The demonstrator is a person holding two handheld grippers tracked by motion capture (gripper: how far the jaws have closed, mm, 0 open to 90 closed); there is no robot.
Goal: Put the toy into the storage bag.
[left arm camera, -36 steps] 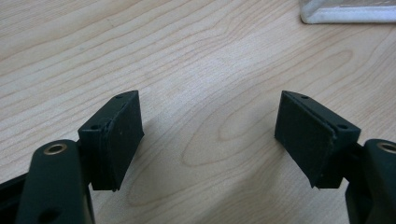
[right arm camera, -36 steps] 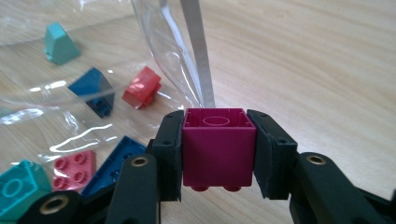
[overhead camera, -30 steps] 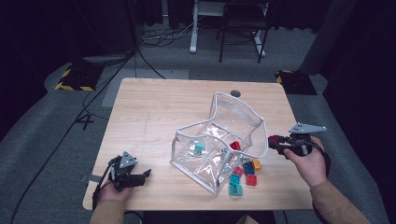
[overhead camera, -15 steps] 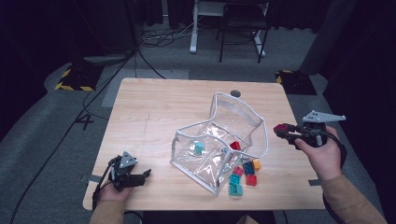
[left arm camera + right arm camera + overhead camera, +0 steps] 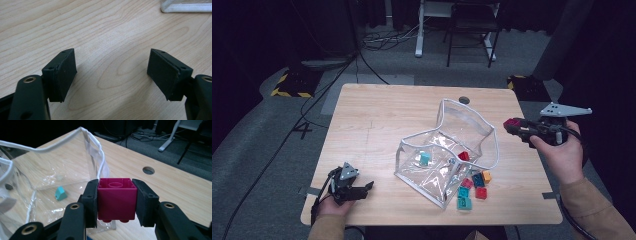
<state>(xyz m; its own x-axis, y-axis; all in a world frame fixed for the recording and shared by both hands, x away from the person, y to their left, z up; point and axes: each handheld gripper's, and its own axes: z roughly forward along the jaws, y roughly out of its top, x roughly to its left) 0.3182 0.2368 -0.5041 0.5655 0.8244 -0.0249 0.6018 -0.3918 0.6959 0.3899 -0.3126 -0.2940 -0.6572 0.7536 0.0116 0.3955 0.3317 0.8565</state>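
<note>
Two grippers were in your hands at this moment. Your right gripper (image 5: 512, 125) was held up in the air over the right edge of the table (image 5: 377, 120), just beside the white-rimmed mouth of the clear plastic bag (image 5: 467, 120). Its jaws were clamped on a magenta block (image 5: 117, 198), one pad flat against each side, with the block's hollow underside turned up and its studs pointing down in the right gripper view. Your left gripper (image 5: 362, 190) rested low at the near left corner of the table, well apart from the bag, and its jaws stood wide apart with only bare wood between them (image 5: 112, 72).

Inside the bag you could see a teal block (image 5: 425, 158) and a red block (image 5: 463, 156). Outside it, near the front edge, lay a small cluster: an orange block (image 5: 486, 176), a blue block (image 5: 478, 180), a second red block (image 5: 481, 193) and a second teal block (image 5: 463, 203), close together beside the bag's near corner.
</note>
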